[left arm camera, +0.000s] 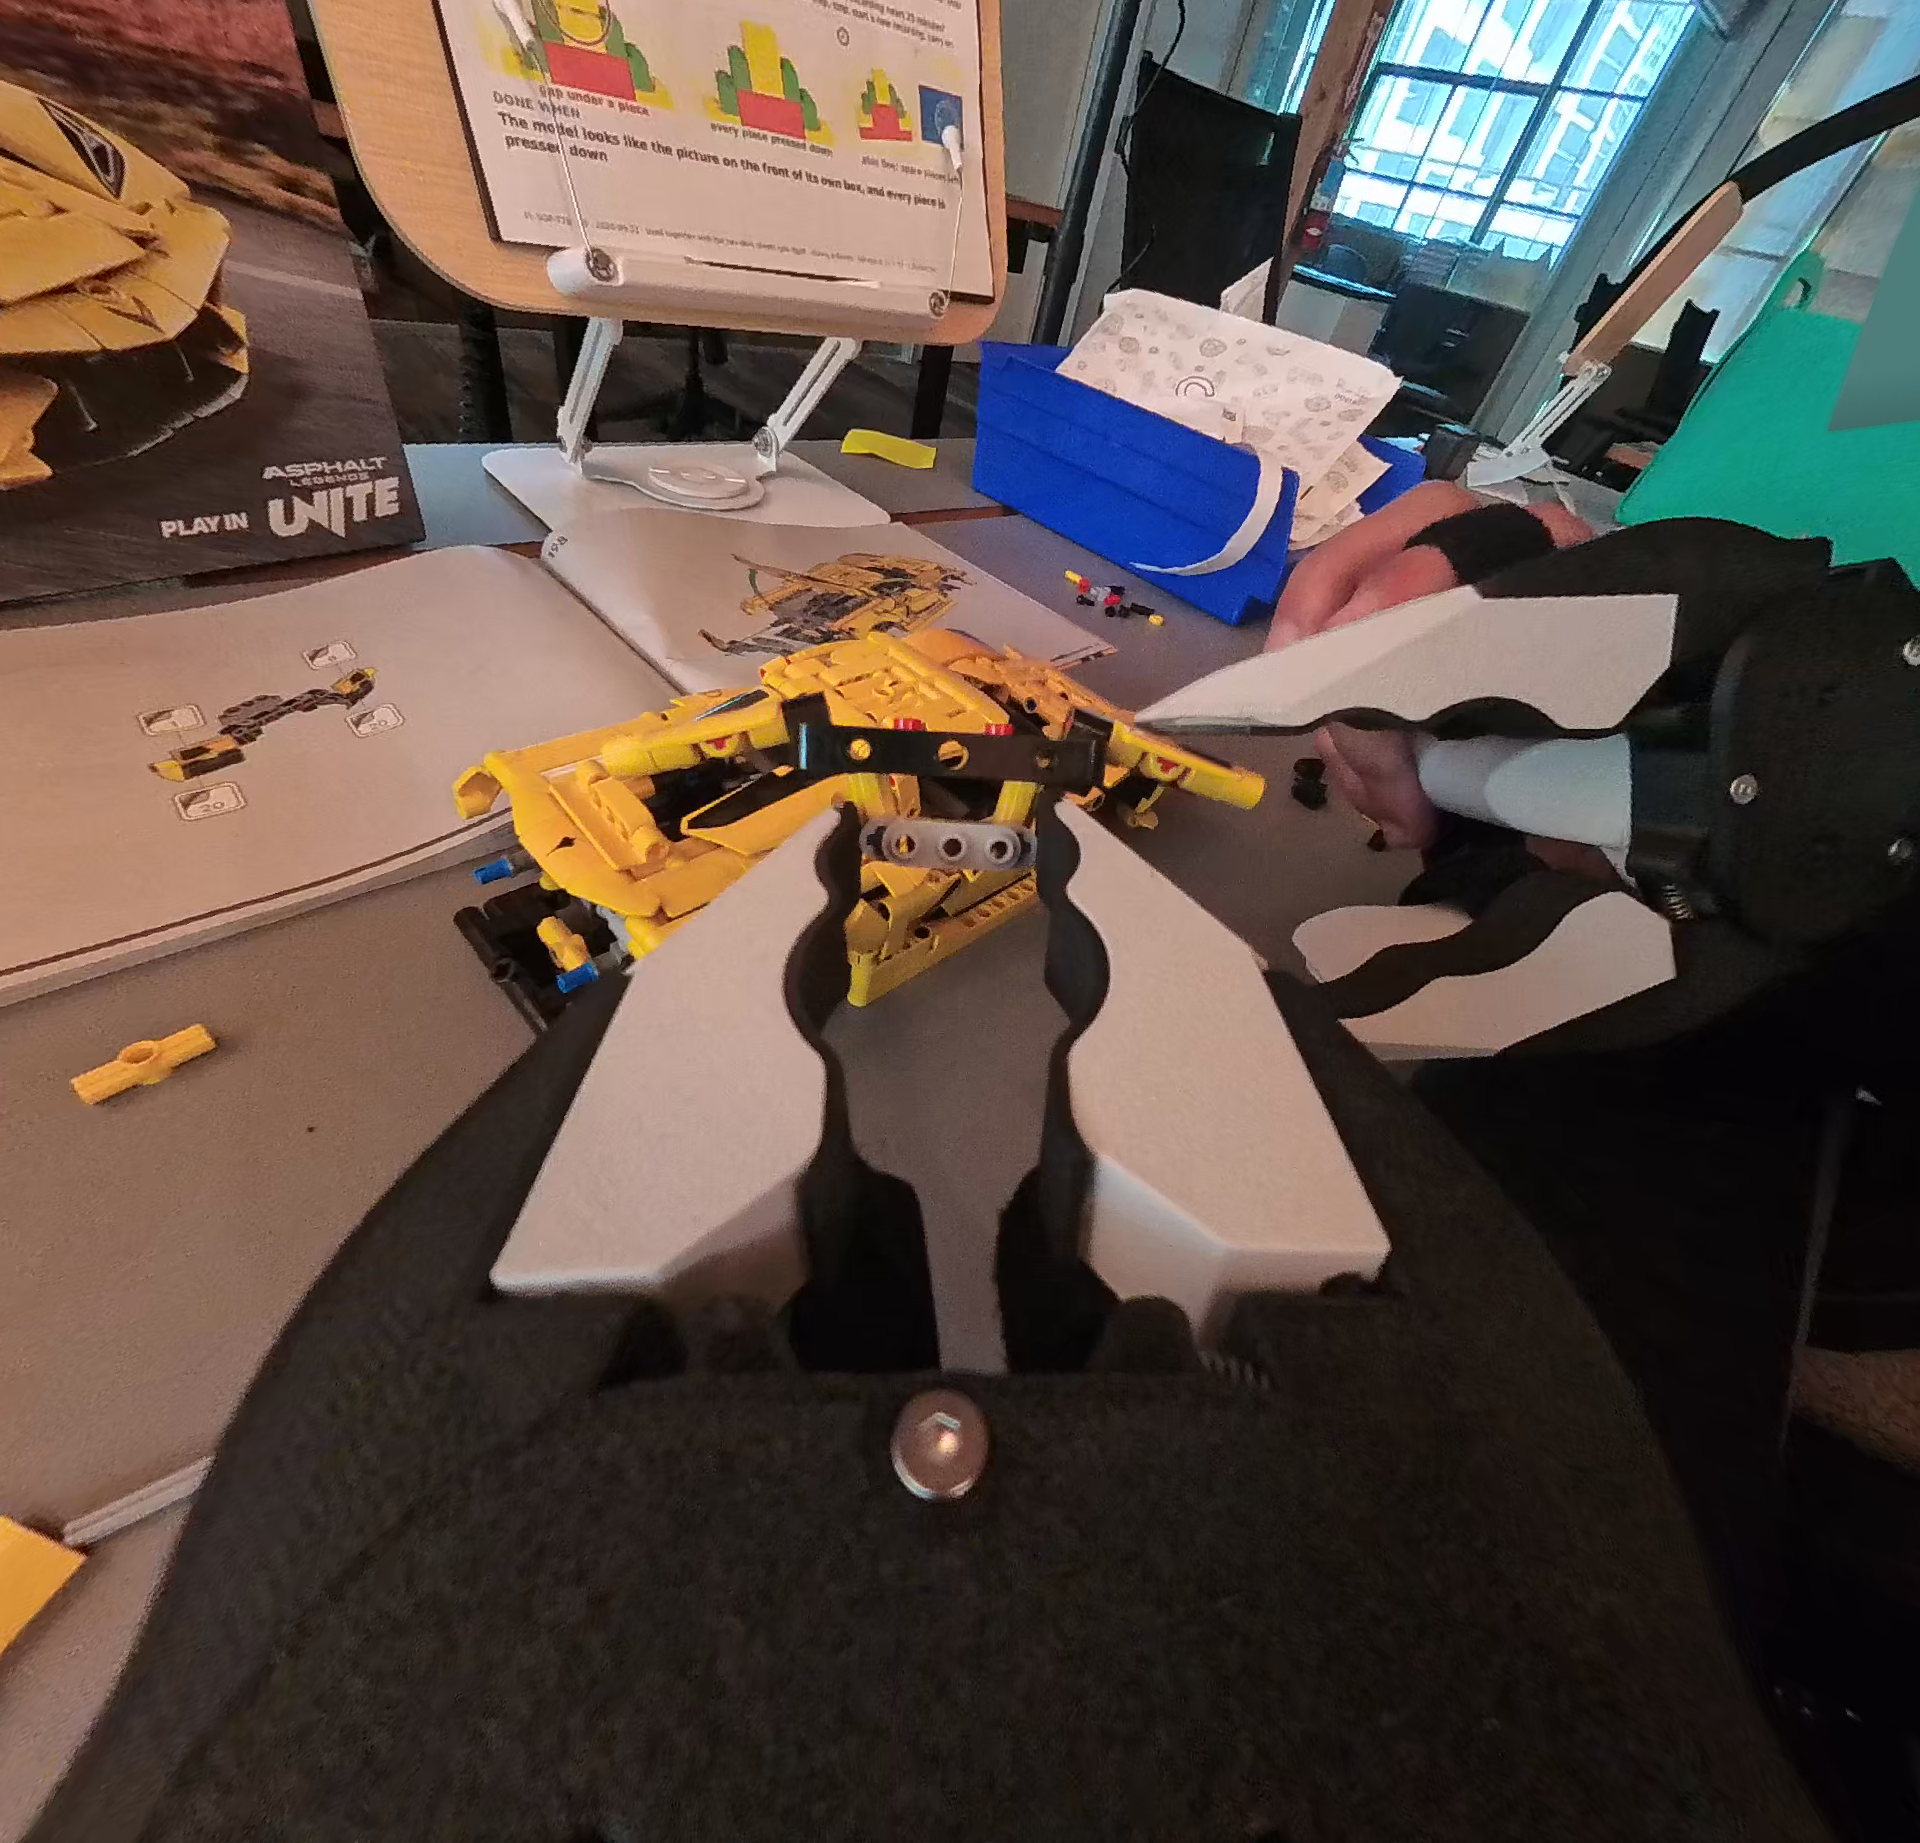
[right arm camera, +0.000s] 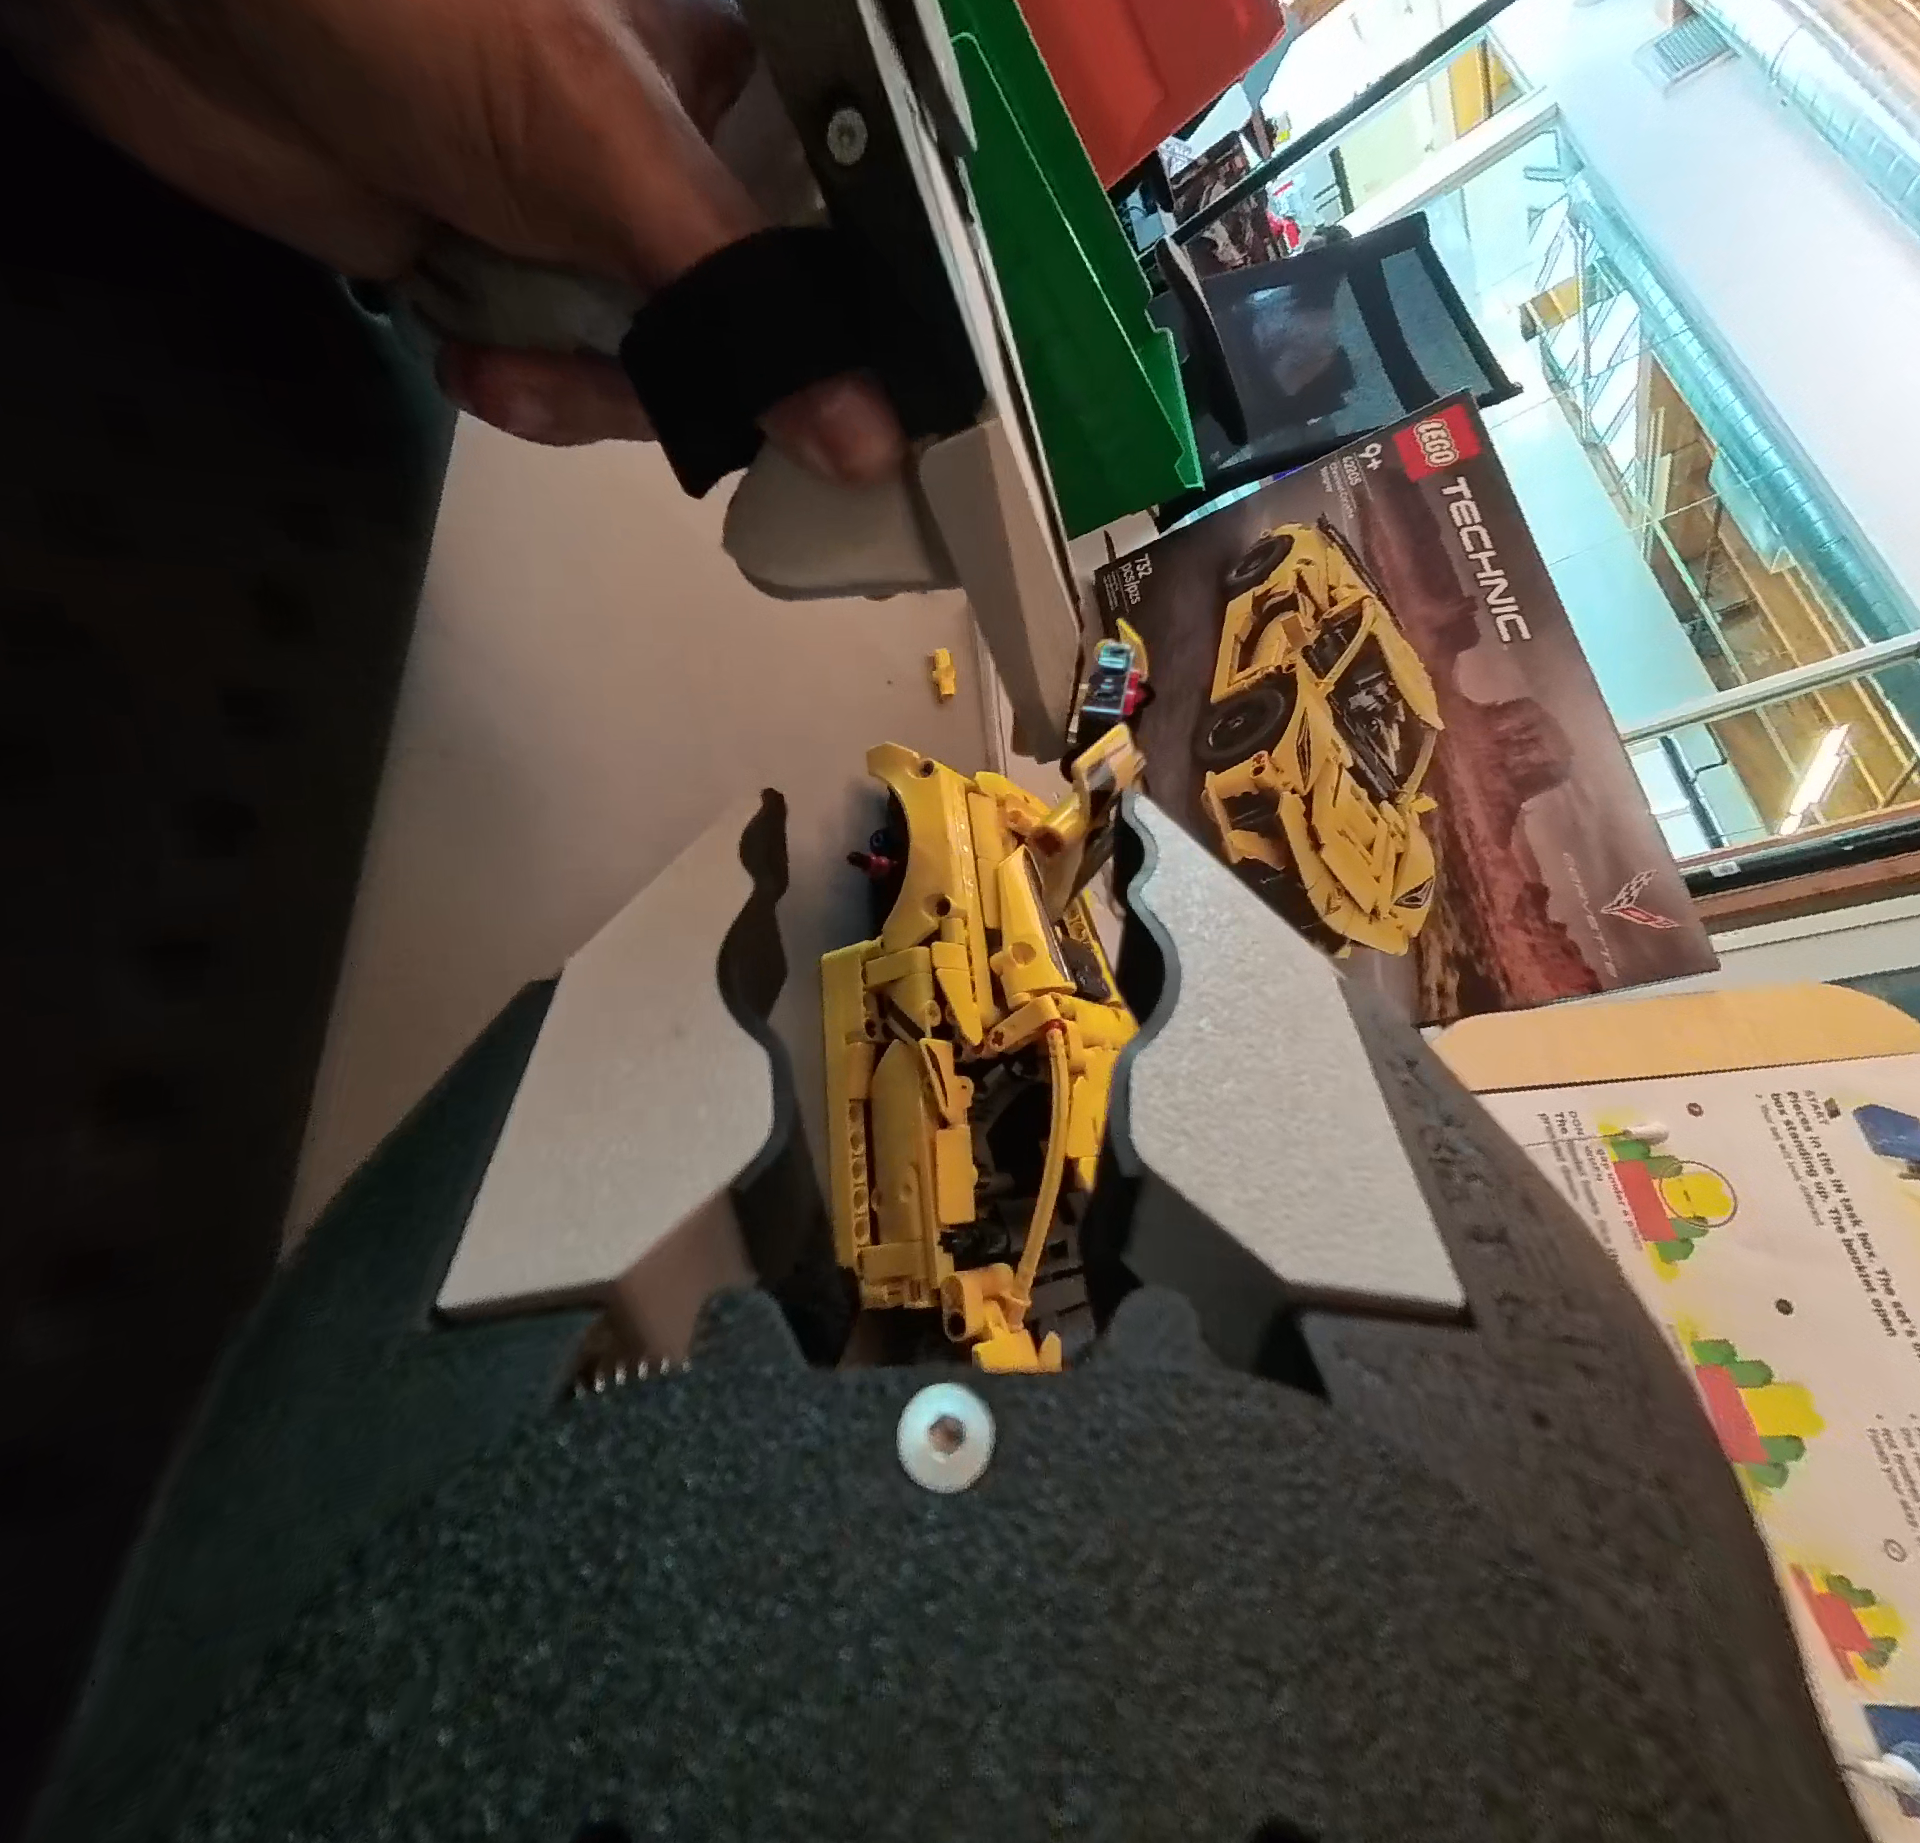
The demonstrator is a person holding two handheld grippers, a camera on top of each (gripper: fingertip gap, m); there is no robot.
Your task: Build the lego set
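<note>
Yellow car model (left arm camera: 831, 806) lies on the grey table (left arm camera: 260, 1170), long axis crosswise to my left gripper (left arm camera: 940, 837), whose spread jaws flank a grey beam (left arm camera: 951, 845) at its near side. My right gripper (right arm camera: 935, 827), nearer, straddles the body lengthwise, open too.

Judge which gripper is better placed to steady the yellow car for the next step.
Left, probably. The left gripper already brackets a grey beam on the yellow car, jaws open. The right gripper comes in tilted from the side, its upper finger touching the car's edge.

Bright gridded windows (left arm camera: 1496, 120) behind grey table (left arm camera: 260, 1149)
</note>
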